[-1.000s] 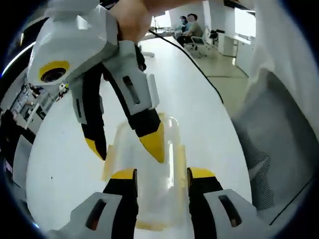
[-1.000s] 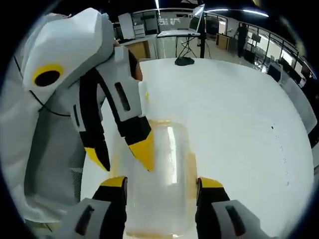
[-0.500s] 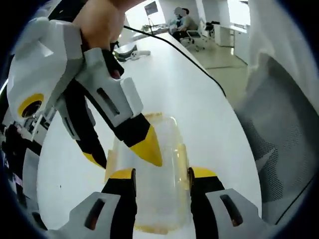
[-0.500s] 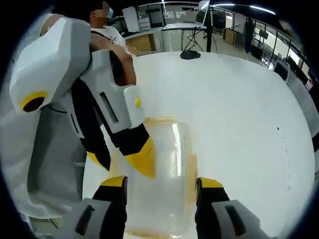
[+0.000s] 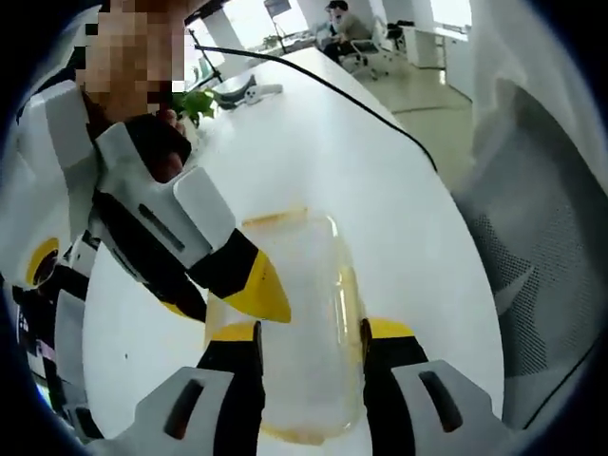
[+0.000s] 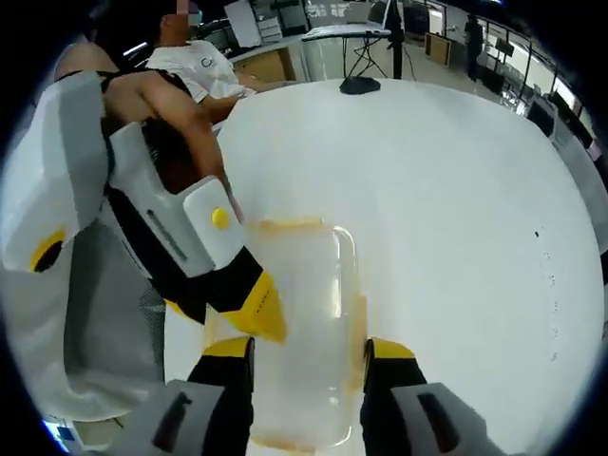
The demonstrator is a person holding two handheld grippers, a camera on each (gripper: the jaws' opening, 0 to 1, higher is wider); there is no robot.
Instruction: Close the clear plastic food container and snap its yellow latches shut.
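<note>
The clear plastic container with its lid on lies lengthwise on the white table. Yellow latches run along its long sides. My left gripper is open, with its jaws over the container's near end. The right gripper comes in from the left, open, one yellow fingertip on the lid's left edge. In the right gripper view the container lies between my right gripper's open jaws. The left gripper reaches in there, one fingertip on the lid.
A black cable crosses the table. A mesh chair back stands to the right of it. People sit far behind. A black object and a stand sit at the table's far edge. A person's arm holds the left gripper.
In each view the other gripper has swung lower and flatter, its yellow tip staying on the lid's left edge. My right gripper's jaws have narrowed a little. Both cameras have tilted.
</note>
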